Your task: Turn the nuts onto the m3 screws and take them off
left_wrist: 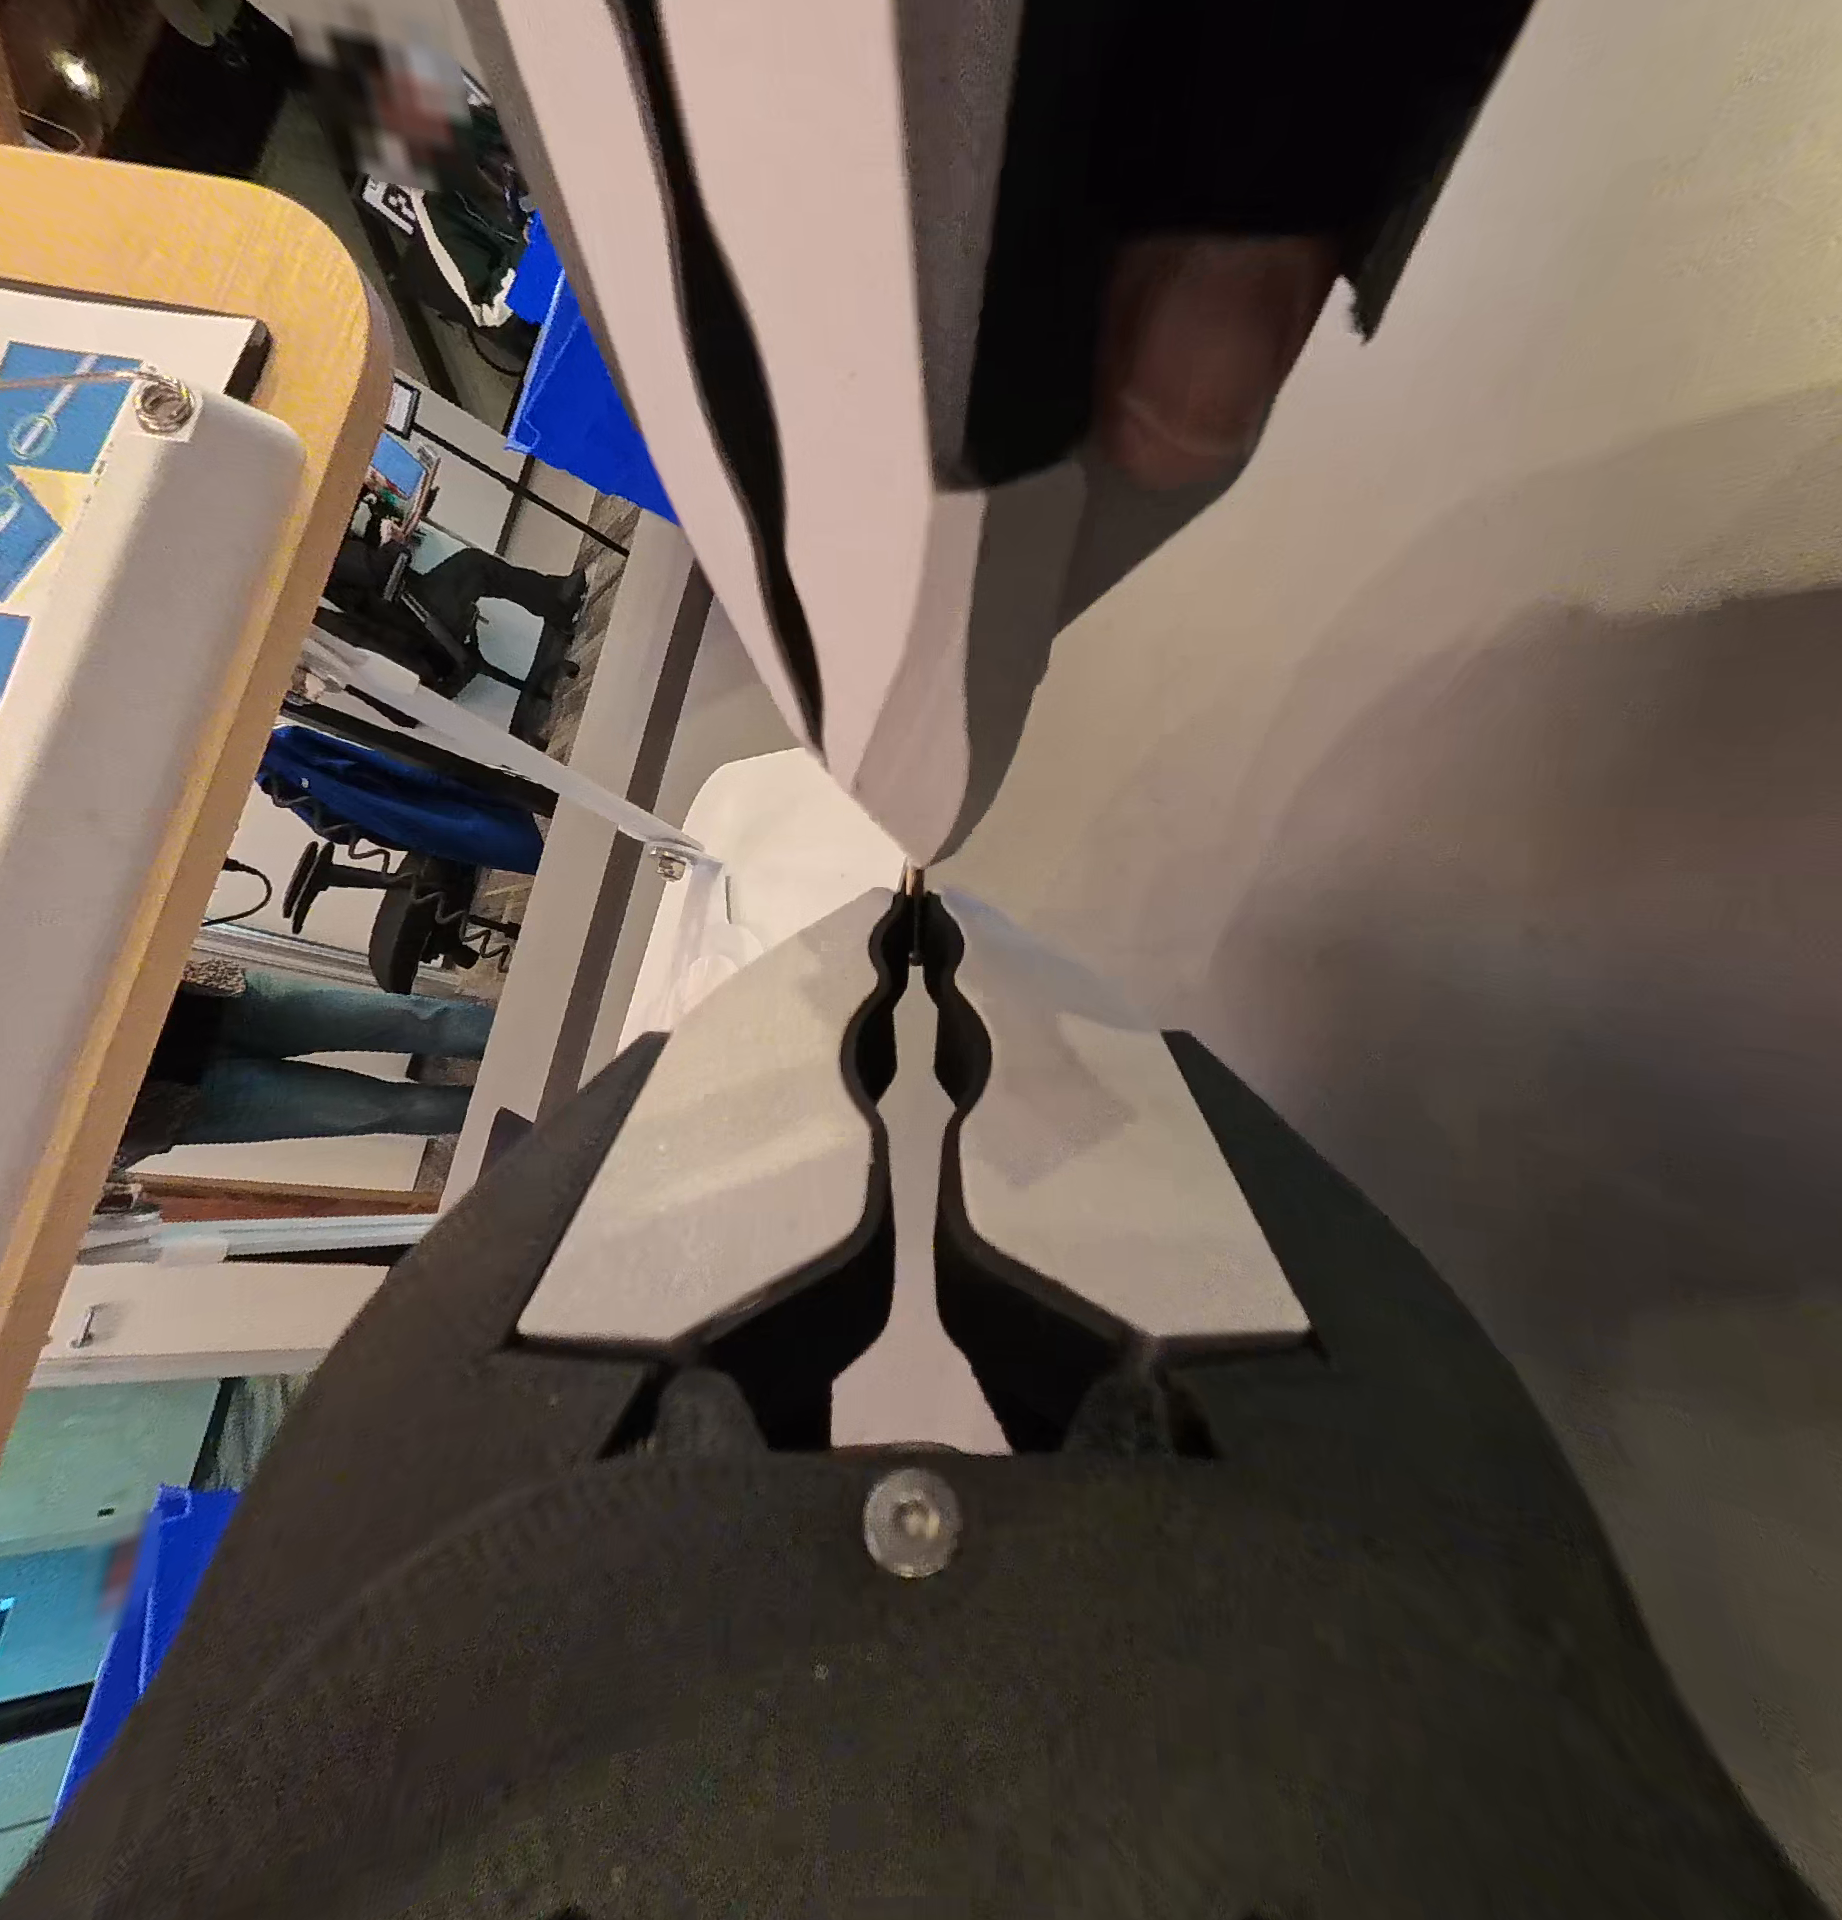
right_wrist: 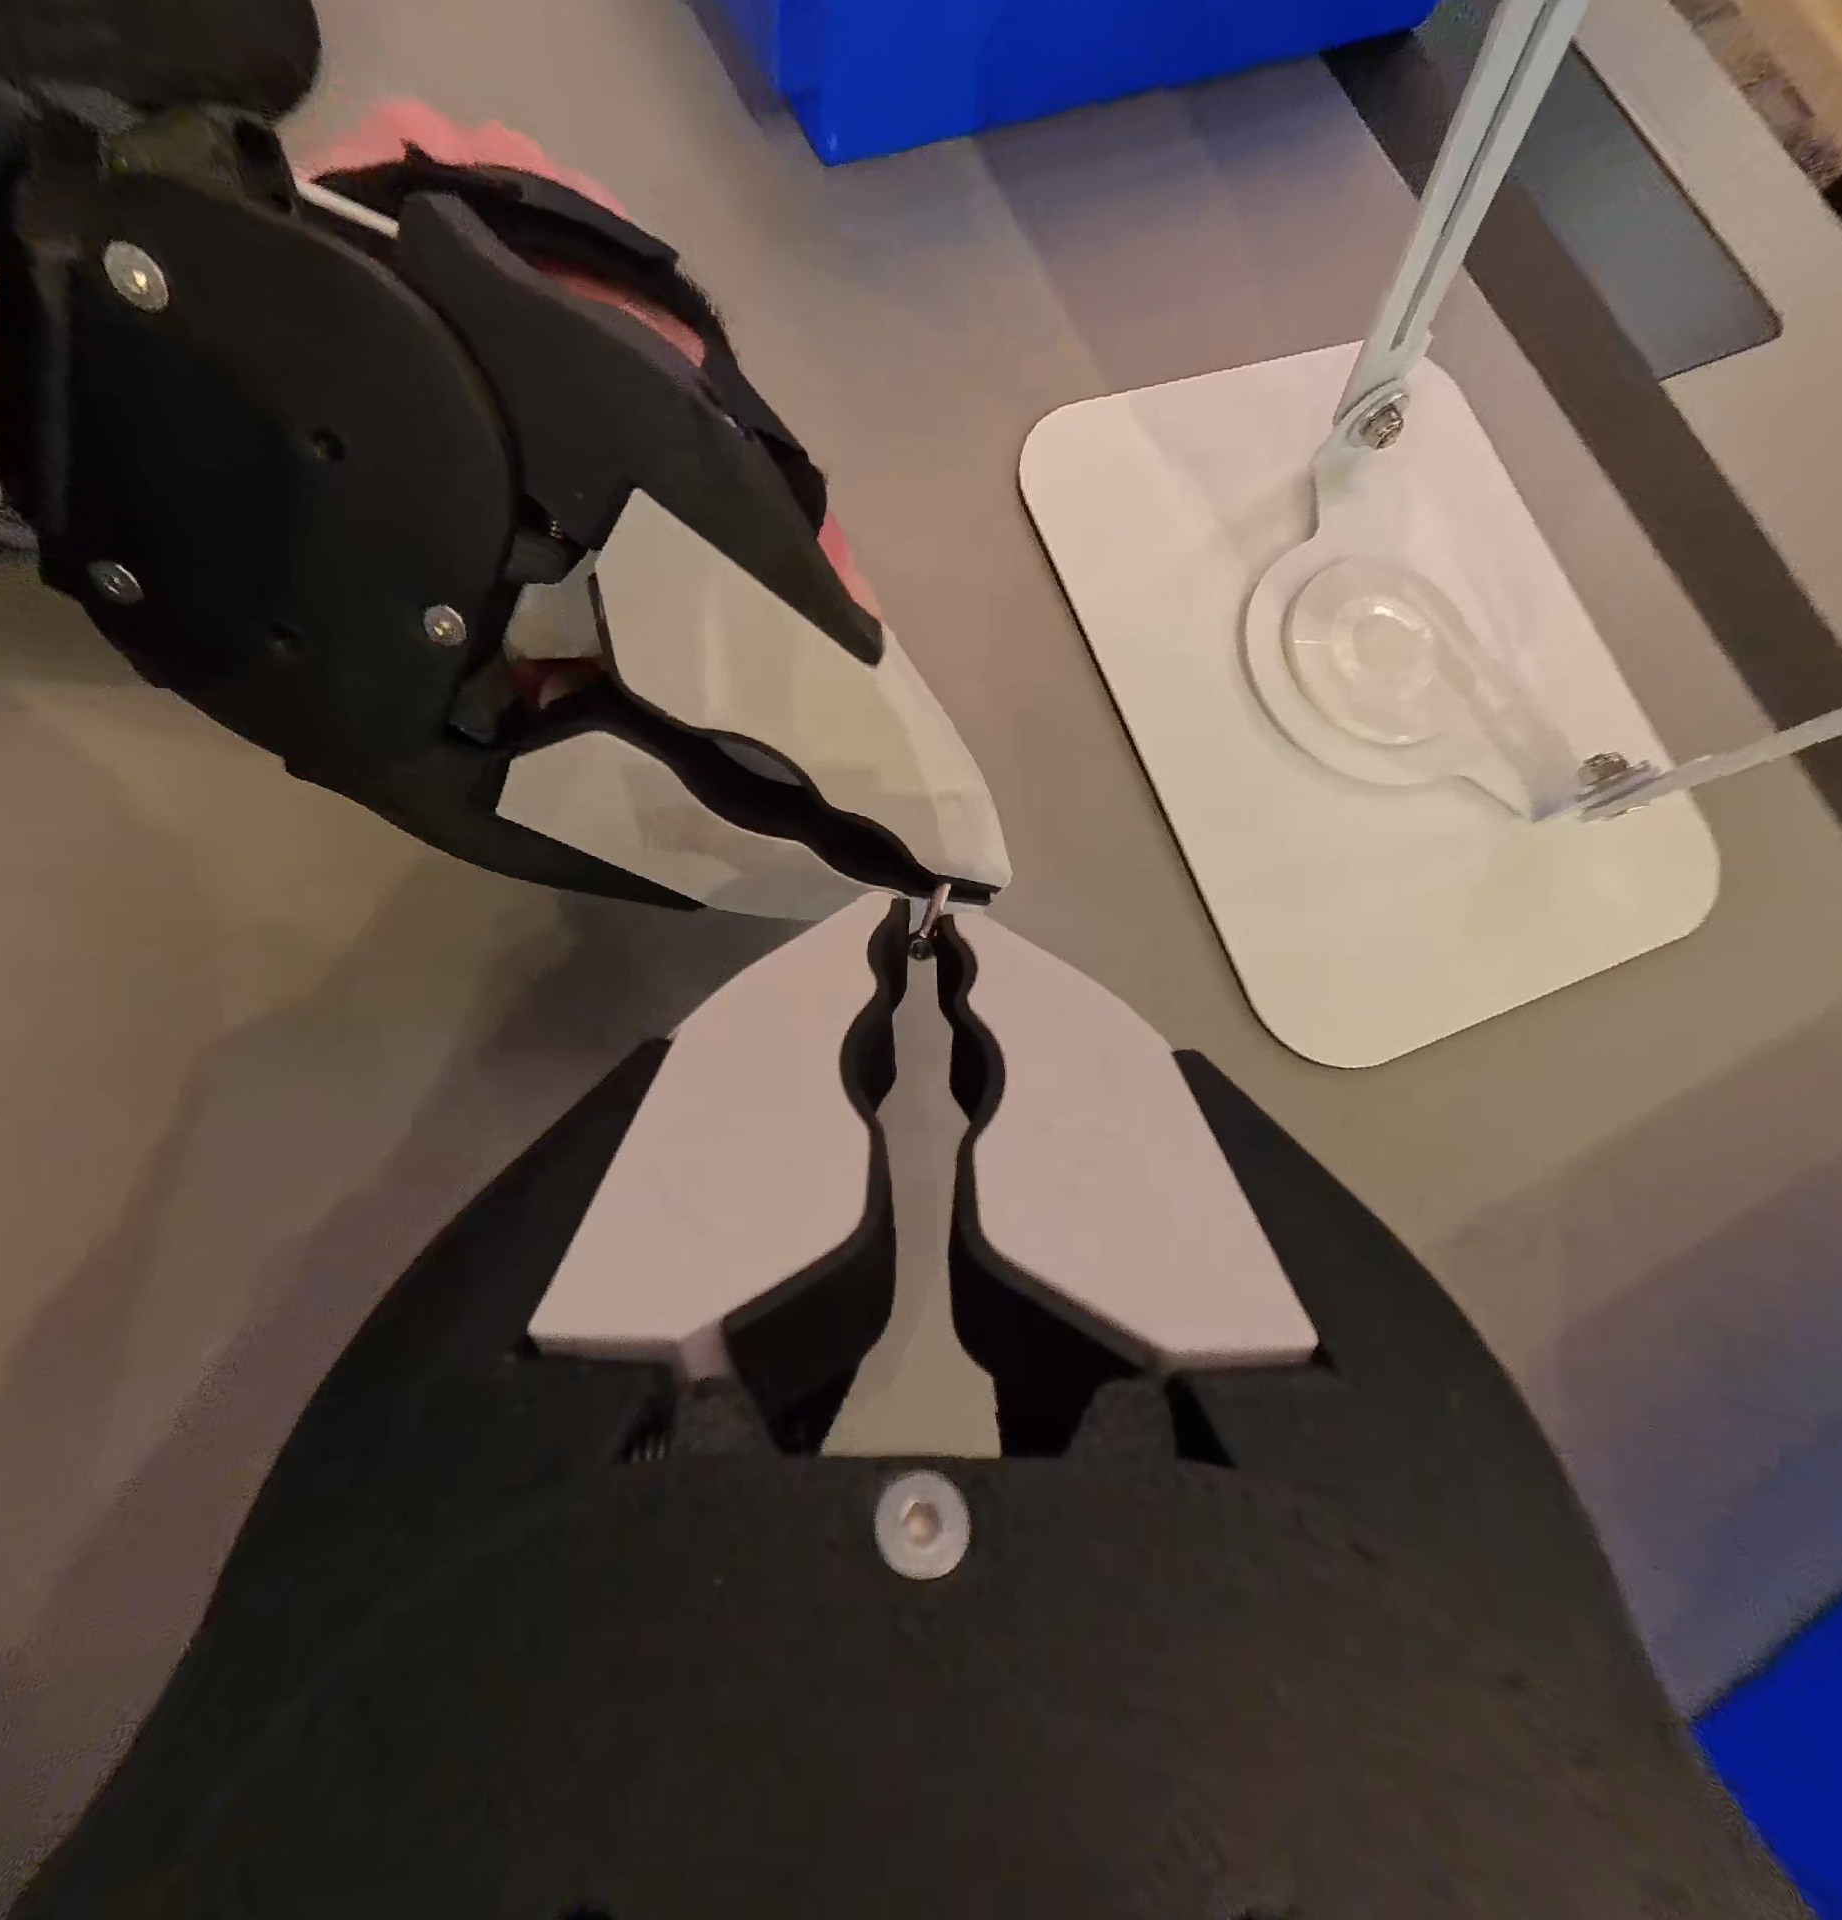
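Two hand-held grippers met tip to tip above a grey tabletop [right_wrist: 221, 1039], sharing a small metal screw [right_wrist: 927, 920]. The left gripper [right_wrist: 974, 886], reaching in from the tabletop's left side, had its fingers closed on one end of the screw, while the right gripper [right_wrist: 922, 940] pinched the other end between its nearly closed black-lined pads. To the right, near the tabletop's far right edge, a white rectangular base plate [right_wrist: 1416, 935] carried a clear round fitting [right_wrist: 1364, 649] with two clear arms [right_wrist: 1447, 208] bolted on, and a blue bin [right_wrist: 1000, 62] stood at the far edge.
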{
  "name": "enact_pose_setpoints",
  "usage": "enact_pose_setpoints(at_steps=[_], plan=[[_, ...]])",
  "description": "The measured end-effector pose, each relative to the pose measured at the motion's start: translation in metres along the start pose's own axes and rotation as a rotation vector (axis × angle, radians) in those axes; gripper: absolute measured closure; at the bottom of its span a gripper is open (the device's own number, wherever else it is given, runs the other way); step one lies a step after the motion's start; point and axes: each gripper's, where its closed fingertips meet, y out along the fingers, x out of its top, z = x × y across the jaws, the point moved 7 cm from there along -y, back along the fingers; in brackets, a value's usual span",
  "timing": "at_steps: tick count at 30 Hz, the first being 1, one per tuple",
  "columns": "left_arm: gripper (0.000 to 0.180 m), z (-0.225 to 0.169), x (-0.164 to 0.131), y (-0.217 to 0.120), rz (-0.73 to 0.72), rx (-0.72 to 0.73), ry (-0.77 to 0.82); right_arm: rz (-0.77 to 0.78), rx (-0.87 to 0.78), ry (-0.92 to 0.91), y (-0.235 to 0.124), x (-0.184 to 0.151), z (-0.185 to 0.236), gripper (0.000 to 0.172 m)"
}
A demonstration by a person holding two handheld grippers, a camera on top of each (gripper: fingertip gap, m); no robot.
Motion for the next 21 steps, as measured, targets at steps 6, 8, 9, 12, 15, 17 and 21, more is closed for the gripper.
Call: enact_pose_setpoints(at_steps=[6, 8, 9, 12, 15, 17, 21], plan=[[0.179, -0.0003, -0.0003, -0.0001, 0.001, -0.003, -0.004, 0.054, -0.076, -0.11, 0.0007, 0.0027, 0.0041, 0.166], [0.179, -0.0006, -0.0003, 0.0, 0.002, -0.003, -0.003, 0.058, -0.084, -0.119, 0.0009, 0.0028, 0.0047, 0.166], [0.179, -0.0006, -0.0003, 0.0, 0.002, -0.003, -0.004, 0.057, -0.084, -0.117, 0.0009, 0.0026, 0.0045, 0.166], [0.179, -0.0007, -0.0003, -0.0001, 0.0, -0.006, -0.008, 0.049, -0.074, -0.096, 0.0007, 0.0016, 0.0032, 0.166], [0.179, -0.0005, -0.0001, -0.0005, -0.004, -0.006, -0.013, 0.043, -0.069, -0.09, 0.0005, 0.0017, 0.0031, 0.166], [0.179, -0.0005, 0.0013, -0.0011, -0.012, -0.004, -0.013, 0.037, -0.063, -0.079, 0.0007, 0.0015, 0.0026, 0.166], [0.179, 0.0003, 0.0025, -0.0023, -0.02, 0.001, -0.017, 0.011, -0.066, -0.076, -0.0003, 0.0017, 0.0027, 0.166]])
